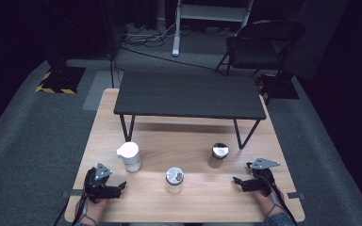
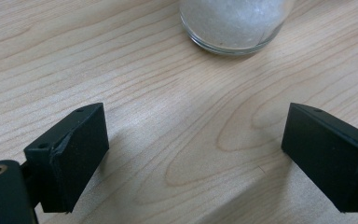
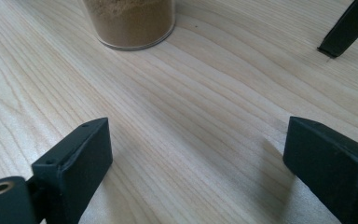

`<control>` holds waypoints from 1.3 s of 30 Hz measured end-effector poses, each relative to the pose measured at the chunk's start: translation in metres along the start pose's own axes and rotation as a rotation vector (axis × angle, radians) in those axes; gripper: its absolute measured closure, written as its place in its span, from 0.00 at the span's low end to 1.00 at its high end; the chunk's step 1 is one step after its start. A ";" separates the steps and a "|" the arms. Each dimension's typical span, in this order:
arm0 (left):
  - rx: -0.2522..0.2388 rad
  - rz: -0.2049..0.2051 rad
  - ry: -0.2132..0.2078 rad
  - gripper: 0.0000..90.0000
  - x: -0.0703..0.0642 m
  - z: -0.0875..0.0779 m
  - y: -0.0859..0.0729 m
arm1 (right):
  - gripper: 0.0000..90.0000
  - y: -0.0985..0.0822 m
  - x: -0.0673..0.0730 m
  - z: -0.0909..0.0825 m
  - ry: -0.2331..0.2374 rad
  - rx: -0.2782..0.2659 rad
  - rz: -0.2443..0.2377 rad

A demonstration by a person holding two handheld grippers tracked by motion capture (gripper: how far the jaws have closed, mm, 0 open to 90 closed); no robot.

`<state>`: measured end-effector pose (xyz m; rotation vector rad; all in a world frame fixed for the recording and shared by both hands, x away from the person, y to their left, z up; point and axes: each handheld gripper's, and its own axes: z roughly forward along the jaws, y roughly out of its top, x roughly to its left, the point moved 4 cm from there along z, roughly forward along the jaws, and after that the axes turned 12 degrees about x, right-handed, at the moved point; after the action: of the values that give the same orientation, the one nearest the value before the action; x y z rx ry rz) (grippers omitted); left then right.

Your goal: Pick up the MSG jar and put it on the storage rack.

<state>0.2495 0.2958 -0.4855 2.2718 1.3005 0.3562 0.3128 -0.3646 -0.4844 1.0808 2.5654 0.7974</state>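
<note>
Both the left hand-held gripper (image 1: 121, 187) and the right hand-held gripper (image 1: 236, 181) rest spread wide and empty on the wooden surface (image 1: 202, 200), facing the middle jar (image 1: 174, 180), whose contents look blurry.

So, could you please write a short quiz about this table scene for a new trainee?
1. True or false: both grippers are holding a jar.
2. How many jars stand on the wooden table?
3. Which jar is nearest the left gripper: A the white-lidded jar, B the brown-powder jar?

Key: 1 false, the left and the right gripper are open and empty; 2 three, counting the middle jar; 3 A.
</note>
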 end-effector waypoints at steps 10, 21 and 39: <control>0.002 -0.006 0.007 0.08 0.000 0.000 0.000 | 0.09 0.000 0.000 0.000 -0.001 0.000 0.001; -0.136 -0.045 0.009 0.08 -0.001 -0.017 -0.015 | 0.07 0.001 0.001 0.001 -0.005 0.004 0.008; -0.459 -0.012 -0.017 0.07 0.003 -0.034 -0.034 | 0.06 0.001 0.001 0.001 -0.010 0.006 0.012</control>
<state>0.2109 0.3220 -0.4747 1.8750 1.0890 0.5661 0.3129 -0.3630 -0.4845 1.0995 2.5571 0.7861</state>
